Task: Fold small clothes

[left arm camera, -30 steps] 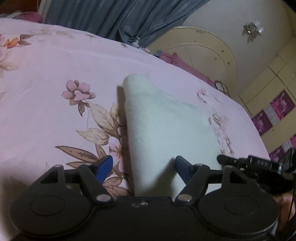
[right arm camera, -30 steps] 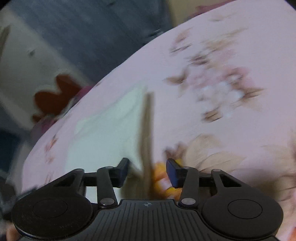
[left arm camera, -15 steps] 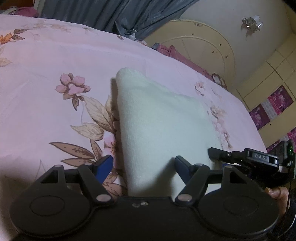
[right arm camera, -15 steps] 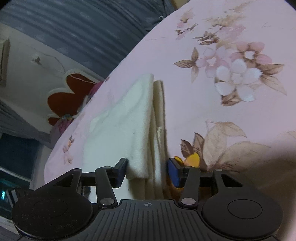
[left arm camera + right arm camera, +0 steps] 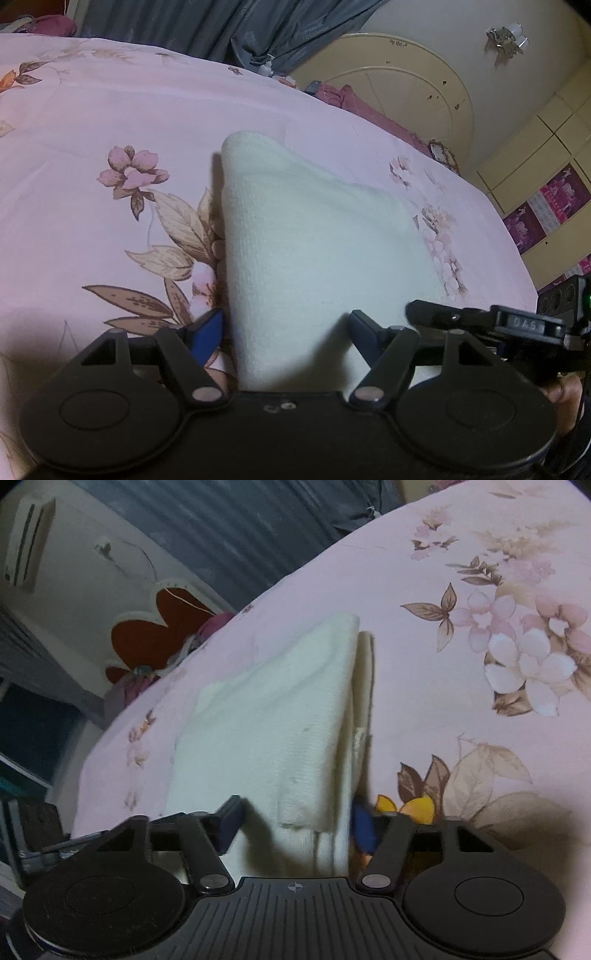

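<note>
A small cream-white cloth (image 5: 314, 251) lies folded on the pink floral bedsheet (image 5: 92, 122). My left gripper (image 5: 286, 325) is open and low over the cloth's near end. Its left finger sits just outside the cloth's left edge, and its right finger rests over the fabric. In the right wrist view the same cloth (image 5: 273, 716) shows stacked layers along its right edge. My right gripper (image 5: 295, 818) straddles the near corner of those layers. Its jaws are opening, and the left pad stands clear of the fabric. Part of the right gripper (image 5: 480, 321) shows at the lower right of the left wrist view.
Grey curtains (image 5: 221, 26) hang behind the bed, beside a round cream headboard (image 5: 399, 81). A red flower-shaped board (image 5: 155, 627) and a wall air conditioner (image 5: 26, 554) are beyond the bed's far edge. A hand (image 5: 561, 395) shows at the lower right.
The right gripper's jaws have spread apart from the cloth's layered edge, which they pinched half a second ago. The left gripper has stayed as it was.
</note>
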A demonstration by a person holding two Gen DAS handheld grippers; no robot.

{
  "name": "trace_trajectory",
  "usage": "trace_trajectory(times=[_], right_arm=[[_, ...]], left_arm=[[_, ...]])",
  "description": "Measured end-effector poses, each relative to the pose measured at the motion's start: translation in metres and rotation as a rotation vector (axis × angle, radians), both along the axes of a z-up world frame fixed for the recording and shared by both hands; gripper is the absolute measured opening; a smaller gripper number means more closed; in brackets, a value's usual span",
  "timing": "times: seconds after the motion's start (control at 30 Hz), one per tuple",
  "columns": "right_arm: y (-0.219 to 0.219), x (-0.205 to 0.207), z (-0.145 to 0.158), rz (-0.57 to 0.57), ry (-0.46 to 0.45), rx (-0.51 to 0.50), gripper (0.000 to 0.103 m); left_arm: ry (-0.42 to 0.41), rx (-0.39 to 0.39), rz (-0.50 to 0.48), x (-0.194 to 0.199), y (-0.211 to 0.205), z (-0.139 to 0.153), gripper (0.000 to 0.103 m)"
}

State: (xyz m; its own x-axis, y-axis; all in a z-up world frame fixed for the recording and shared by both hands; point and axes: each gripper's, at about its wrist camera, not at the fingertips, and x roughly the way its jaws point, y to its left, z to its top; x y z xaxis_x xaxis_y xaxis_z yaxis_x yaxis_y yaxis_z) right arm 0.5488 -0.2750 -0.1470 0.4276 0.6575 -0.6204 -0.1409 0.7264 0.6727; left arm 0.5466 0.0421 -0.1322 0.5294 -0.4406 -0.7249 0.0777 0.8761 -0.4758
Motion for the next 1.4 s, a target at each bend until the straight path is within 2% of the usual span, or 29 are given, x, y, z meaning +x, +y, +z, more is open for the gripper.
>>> trace_trajectory(times=[0.1, 0.17, 0.3, 0.33, 0.37, 0.4, 0.43, 0.47, 0.53, 0.57, 0.67, 0.73, 0.8, 0.87, 0.93, 1.03, 1.23, 1.4], right_arm=[[-0.016, -0.003, 0.001, -0.041, -0.001, 0.005, 0.053], [-0.015, -0.003, -0.003, -0.029, 0.012, 0.011, 0.053], [0.011, 0.003, 0.005, 0.04, -0.019, -0.073, 0.053], [0.014, 0.003, 0.006, 0.05, -0.031, -0.089, 0.051], [0.015, 0.003, 0.004, 0.054, -0.034, -0.091, 0.043], [0.015, 0.002, 0.003, 0.048, -0.037, -0.088, 0.041], [0.016, 0.002, 0.003, 0.047, -0.044, -0.093, 0.039], [0.019, 0.0, 0.004, 0.05, -0.058, -0.111, 0.037], [0.027, -0.006, 0.012, 0.061, -0.099, -0.164, 0.034], [0.029, -0.01, 0.017, 0.059, -0.118, -0.174, 0.031], [0.026, -0.024, 0.033, 0.051, -0.176, -0.147, 0.03], [0.024, -0.028, 0.034, 0.046, -0.177, -0.144, 0.03], [0.026, -0.027, 0.018, 0.049, -0.125, -0.188, 0.03], [0.026, -0.023, 0.005, 0.04, -0.093, -0.177, 0.03], [0.025, -0.022, 0.006, 0.027, -0.081, -0.166, 0.03], [0.032, -0.031, 0.027, 0.04, -0.158, -0.186, 0.03], [0.067, -0.043, 0.06, 0.06, -0.233, -0.211, 0.03], [0.132, -0.055, 0.071, 0.092, -0.269, -0.205, 0.03]], left_arm=[[0.003, 0.006, -0.003, 0.0, -0.001, 0.001, 0.071], [0.006, 0.013, -0.004, 0.001, -0.003, 0.0, 0.072], [0.017, 0.016, -0.009, 0.009, -0.012, 0.0, 0.072], [0.02, 0.01, -0.008, 0.011, -0.013, -0.001, 0.072], [0.022, 0.002, -0.006, 0.013, -0.013, -0.002, 0.07], [0.017, 0.003, -0.006, 0.014, -0.014, -0.002, 0.055], [0.007, 0.016, -0.012, 0.014, -0.017, -0.001, 0.048], [-0.006, 0.041, -0.012, 0.013, -0.02, 0.001, 0.046], [-0.047, 0.127, -0.016, 0.008, -0.032, 0.014, 0.029], [-0.088, 0.186, -0.032, 0.002, -0.04, 0.025, 0.028], [-0.148, 0.252, -0.066, -0.013, -0.057, 0.046, 0.027], [-0.127, 0.285, -0.082, -0.014, -0.064, 0.044, 0.027], [-0.066, 0.323, -0.081, -0.007, -0.069, 0.029, 0.03], [-0.061, 0.276, -0.047, -0.004, -0.063, 0.022, 0.03], [-0.082, 0.26, -0.03, -0.008, -0.058, 0.027, 0.027], [-0.141, 0.278, -0.042, -0.02, -0.057, 0.04, 0.026], [-0.199, 0.277, -0.042, -0.042, -0.015, 0.068, 0.026], [-0.215, 0.281, -0.008, -0.066, 0.053, 0.084, 0.026]])
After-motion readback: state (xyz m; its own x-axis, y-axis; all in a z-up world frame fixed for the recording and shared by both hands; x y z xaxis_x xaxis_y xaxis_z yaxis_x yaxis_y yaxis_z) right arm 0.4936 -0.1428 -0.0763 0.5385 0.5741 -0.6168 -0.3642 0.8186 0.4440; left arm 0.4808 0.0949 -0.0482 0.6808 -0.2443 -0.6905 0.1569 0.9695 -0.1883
